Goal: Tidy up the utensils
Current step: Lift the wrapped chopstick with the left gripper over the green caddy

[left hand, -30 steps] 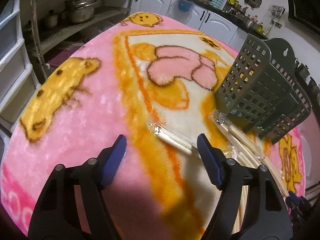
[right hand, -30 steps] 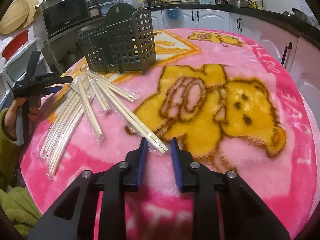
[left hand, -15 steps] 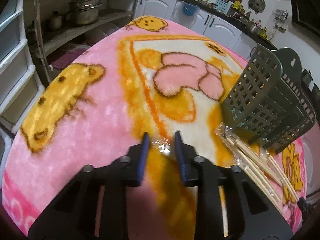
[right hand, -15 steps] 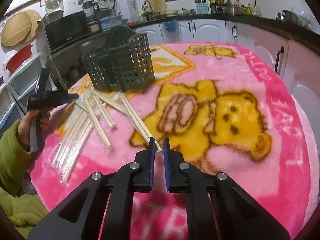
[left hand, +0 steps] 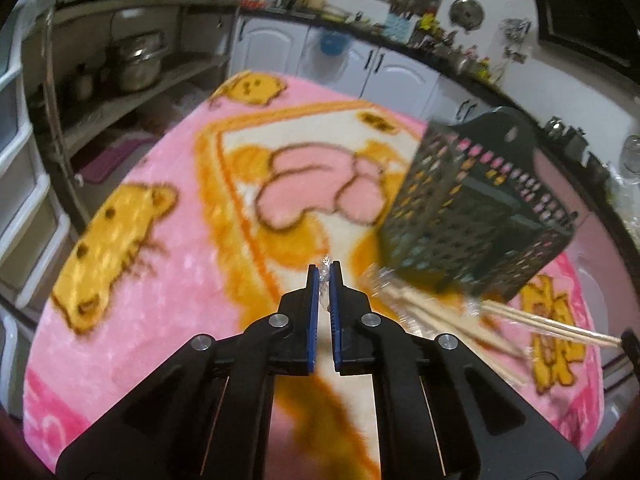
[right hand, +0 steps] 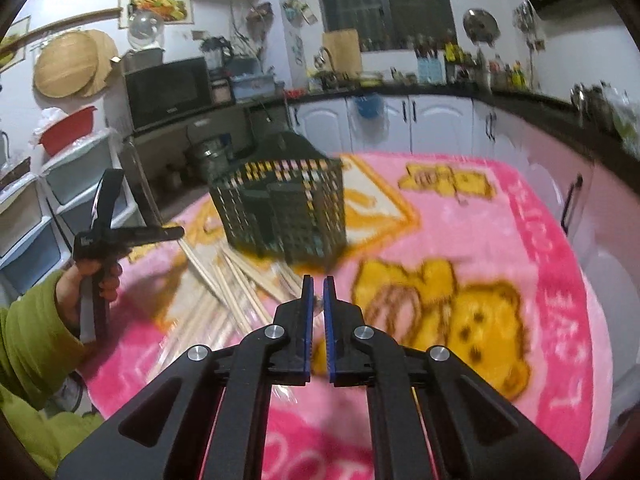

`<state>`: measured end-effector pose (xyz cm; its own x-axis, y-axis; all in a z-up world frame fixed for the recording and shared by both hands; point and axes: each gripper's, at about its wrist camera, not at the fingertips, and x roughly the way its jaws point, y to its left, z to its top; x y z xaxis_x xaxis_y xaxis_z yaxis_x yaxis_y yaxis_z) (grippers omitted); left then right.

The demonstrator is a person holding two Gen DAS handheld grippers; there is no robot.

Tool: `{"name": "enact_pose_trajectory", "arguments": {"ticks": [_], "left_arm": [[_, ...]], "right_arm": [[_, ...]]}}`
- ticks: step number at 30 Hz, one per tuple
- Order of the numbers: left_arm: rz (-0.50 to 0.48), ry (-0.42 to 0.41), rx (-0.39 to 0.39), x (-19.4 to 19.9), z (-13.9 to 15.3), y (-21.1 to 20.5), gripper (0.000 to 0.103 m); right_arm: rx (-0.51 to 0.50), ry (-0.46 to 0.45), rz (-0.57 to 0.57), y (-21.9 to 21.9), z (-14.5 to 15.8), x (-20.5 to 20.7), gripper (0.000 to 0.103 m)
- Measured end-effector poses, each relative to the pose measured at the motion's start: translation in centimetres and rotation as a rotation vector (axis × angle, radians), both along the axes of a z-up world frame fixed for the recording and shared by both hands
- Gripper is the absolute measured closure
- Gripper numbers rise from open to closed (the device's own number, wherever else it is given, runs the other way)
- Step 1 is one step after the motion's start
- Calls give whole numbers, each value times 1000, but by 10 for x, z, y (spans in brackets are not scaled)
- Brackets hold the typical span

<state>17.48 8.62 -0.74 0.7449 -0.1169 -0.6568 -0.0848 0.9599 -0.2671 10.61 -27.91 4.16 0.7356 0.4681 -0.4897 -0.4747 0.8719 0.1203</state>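
Pickup is done: the left claw [left hand: 324, 276] pinches a wrapped chopstick pair [left hand: 325, 263], and the right claw [right hand: 318, 286] looks clamped on another (mostly hidden). Next, carry each above the caddy [right hand: 280, 208] and drop it in upright; spare pairs [right hand: 224, 280] lie beside it on the worktop.

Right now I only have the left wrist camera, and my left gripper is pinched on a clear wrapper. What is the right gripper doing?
Observer: The right gripper is shut, with a bit of clear wrap showing between its fingers, above the pink blanket.
Operator: I see only a few chopsticks at my right edge. Are there more?
Observer: Yes, a loose heap of chopsticks lies in front of the basket. It is too blurred to count.
Operator: Where am I relative to that heap?
Observer: Your left gripper hangs over the heap's left end, and the right gripper is at the opposite end.
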Motion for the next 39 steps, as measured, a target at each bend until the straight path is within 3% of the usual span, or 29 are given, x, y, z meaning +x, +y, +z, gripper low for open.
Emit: {"name": "enact_pose_trajectory", "arguments": {"ticks": [16, 39], "left_arm": [[-74, -213, -7, -18, 86, -14, 101], [-177, -363, 8, -20, 153, -38, 101]], "right_arm": [[41, -122, 84, 31, 62, 10, 100], [76, -161, 140, 50, 113, 29, 101]]}}
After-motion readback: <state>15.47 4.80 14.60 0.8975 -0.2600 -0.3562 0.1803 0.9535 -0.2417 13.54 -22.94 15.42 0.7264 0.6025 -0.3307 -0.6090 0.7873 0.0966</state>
